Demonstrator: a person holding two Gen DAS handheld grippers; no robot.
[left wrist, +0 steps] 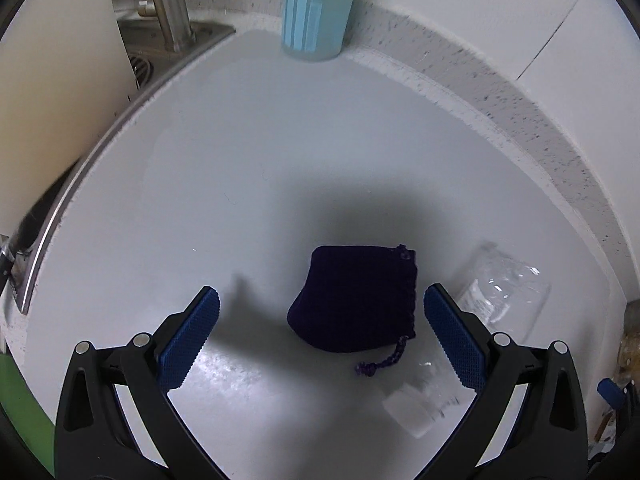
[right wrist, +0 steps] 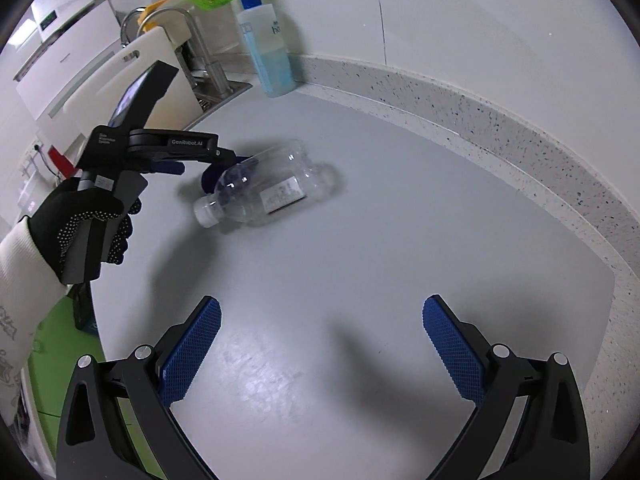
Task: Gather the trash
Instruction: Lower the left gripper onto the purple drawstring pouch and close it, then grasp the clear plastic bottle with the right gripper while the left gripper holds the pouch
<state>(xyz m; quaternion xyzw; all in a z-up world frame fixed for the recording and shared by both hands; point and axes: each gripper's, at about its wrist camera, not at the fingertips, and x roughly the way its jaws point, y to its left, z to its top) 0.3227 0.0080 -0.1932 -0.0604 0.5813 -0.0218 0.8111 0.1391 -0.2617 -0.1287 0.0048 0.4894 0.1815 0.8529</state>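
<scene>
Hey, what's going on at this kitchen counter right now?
A person is clearing trash off the counter with two handheld claws. The left claw is open over a dark purple drawstring pouch without gripping it. An empty clear plastic bottle lies on its side beside the pouch. The right claw is open and holds nothing.

A dark purple drawstring pouch (left wrist: 354,300) lies on a pale grey countertop (left wrist: 240,160) edged in white stone with black speckles. At twelve o'clock stands a bottle of light blue liquid (left wrist: 316,8); gripper pads (left wrist: 188,344) are blue, cross-hatched.
</scene>
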